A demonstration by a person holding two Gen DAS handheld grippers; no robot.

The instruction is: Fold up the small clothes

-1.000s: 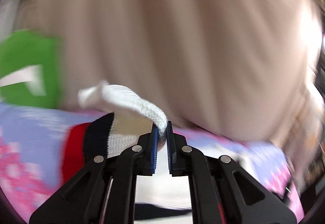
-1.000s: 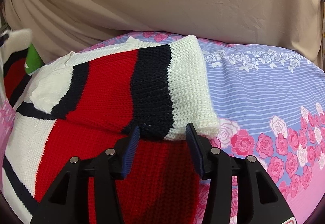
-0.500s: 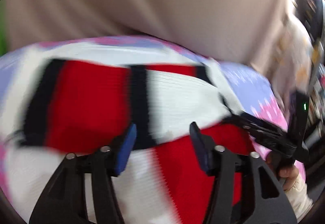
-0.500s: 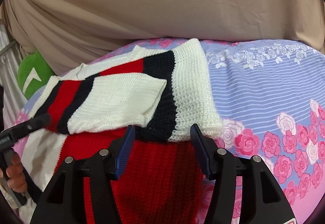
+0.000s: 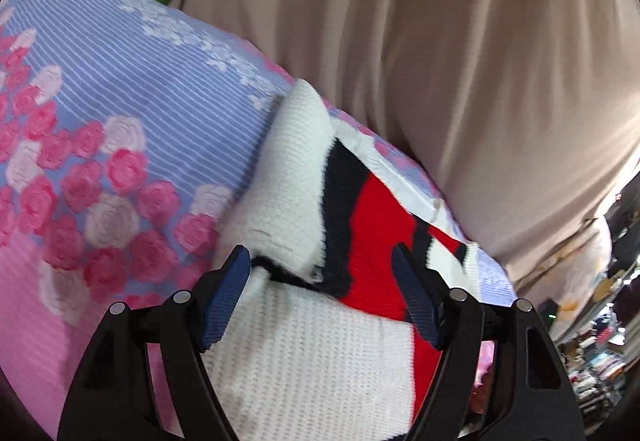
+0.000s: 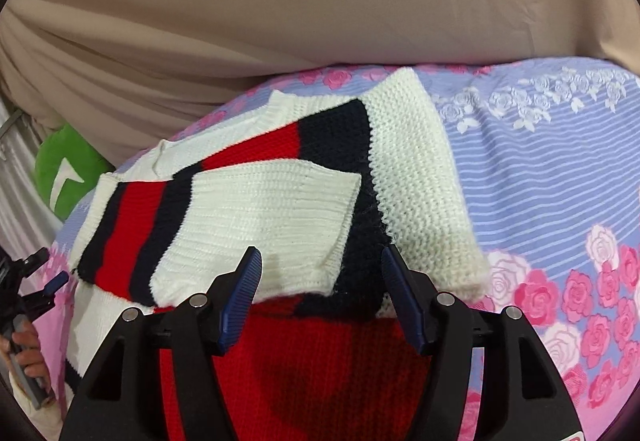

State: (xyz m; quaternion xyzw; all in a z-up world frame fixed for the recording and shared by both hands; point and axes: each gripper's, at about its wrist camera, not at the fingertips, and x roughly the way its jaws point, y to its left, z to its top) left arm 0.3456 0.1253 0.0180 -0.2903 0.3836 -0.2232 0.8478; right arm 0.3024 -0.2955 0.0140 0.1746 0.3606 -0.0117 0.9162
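Sweater (image 6: 256, 209) folded on bedsheet (image 6: 540, 177); left hand-held gripper (image 5: 322, 291), right hand-held gripper (image 6: 321, 291) hover above, fingers apart, empty.

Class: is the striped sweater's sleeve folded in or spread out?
Folded in: the sleeve lies across the sweater body, cuff toward the middle.

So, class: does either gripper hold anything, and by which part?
Nothing: the left gripper and right gripper are both open above the sweater.
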